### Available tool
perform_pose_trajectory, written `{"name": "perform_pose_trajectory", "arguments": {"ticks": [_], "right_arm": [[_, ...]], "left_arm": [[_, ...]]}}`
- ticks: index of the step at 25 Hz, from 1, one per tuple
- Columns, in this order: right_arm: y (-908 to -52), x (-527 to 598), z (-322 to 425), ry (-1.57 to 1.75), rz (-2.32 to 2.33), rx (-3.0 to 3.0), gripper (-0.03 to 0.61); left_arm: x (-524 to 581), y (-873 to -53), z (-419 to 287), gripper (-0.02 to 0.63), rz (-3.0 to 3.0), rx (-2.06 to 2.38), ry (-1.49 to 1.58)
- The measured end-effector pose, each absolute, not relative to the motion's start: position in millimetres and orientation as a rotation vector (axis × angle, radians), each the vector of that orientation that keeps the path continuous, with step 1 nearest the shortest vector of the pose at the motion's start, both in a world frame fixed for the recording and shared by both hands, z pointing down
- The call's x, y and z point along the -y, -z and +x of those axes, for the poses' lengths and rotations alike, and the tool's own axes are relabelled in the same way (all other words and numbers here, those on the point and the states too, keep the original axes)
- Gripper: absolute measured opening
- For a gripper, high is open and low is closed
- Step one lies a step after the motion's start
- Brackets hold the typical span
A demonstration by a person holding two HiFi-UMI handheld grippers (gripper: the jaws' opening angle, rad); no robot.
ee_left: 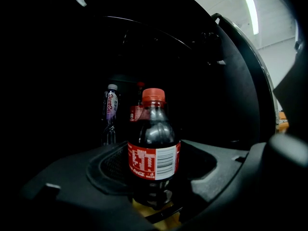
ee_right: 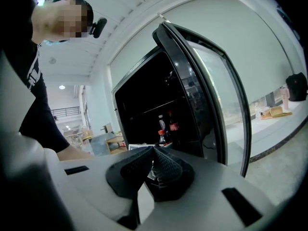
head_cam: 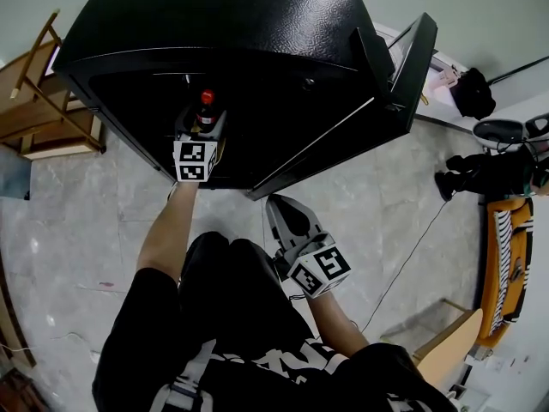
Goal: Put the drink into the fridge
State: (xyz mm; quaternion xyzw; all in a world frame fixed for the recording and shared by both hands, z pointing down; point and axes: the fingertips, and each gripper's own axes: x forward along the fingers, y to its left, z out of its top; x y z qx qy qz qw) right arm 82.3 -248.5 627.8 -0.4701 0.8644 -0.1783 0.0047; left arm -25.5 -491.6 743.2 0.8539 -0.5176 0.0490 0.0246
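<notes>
My left gripper (head_cam: 204, 117) is shut on a cola bottle (ee_left: 153, 143) with a red cap and a red label. It holds the bottle upright at the mouth of the open black fridge (head_cam: 214, 24). In the head view only the bottle's red cap (head_cam: 207, 98) shows above the jaws. Deeper in the dark fridge stand a purple-labelled bottle (ee_left: 110, 109) and another cola bottle (ee_left: 136, 110). My right gripper (head_cam: 287, 217) hangs low in front of the fridge, by the person's knee. Its jaws are shut with nothing between them, and the fingertips (ee_right: 153, 150) meet in a point.
The fridge door (head_cam: 403, 67) stands open to the right. A wooden frame (head_cam: 39, 93) is at the left of the fridge. Black bags (head_cam: 472, 93) and an orange crate (head_cam: 506, 256) lie at the right on the grey tiled floor (head_cam: 386, 204).
</notes>
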Motion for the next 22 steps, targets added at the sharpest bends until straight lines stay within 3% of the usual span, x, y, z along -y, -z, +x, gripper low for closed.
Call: {"name": "perform_pose_trajectory", "arguments": {"ticks": [11, 22], "right_arm": [[-626, 242, 76, 0.616, -1.468, -2.711, 0.025], [-554, 222, 61, 0.636, -1.412, -2.758, 0.025]], "left_arm": [[485, -742, -31, 0.313, 2.601, 1.565, -0.184], [400, -688, -57, 0.313, 2.476, 1.571, -0.169]]}}
